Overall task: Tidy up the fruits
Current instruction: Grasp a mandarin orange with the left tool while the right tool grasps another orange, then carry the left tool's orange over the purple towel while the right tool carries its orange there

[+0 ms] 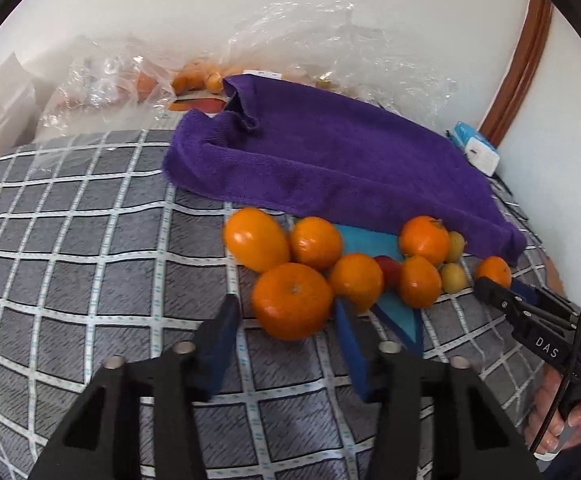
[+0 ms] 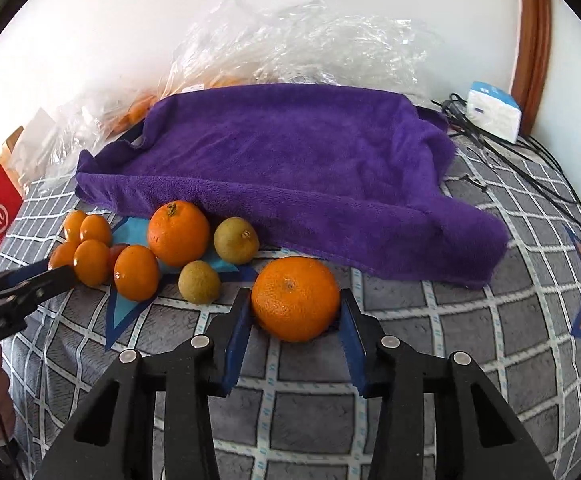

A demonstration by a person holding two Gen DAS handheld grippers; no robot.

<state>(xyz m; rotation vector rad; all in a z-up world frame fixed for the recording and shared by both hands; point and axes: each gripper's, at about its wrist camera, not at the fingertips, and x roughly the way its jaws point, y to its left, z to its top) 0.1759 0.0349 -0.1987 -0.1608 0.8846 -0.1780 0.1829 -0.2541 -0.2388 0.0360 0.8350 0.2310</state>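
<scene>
Both grippers closed around oranges at the edge of a fruit pile on a checked cloth.

Left wrist view: the left gripper (image 1: 286, 312) clamps a large orange (image 1: 292, 300) at the pile's 6 o'clock side; the purple towel (image 1: 330, 160) lies toward 12 o'clock. Right wrist view: the right gripper (image 2: 295, 304) grips a lone orange (image 2: 295, 298), pads pressing both flanks, with two green fruits (image 2: 199, 282) and small oranges toward 10 o'clock.
</scene>
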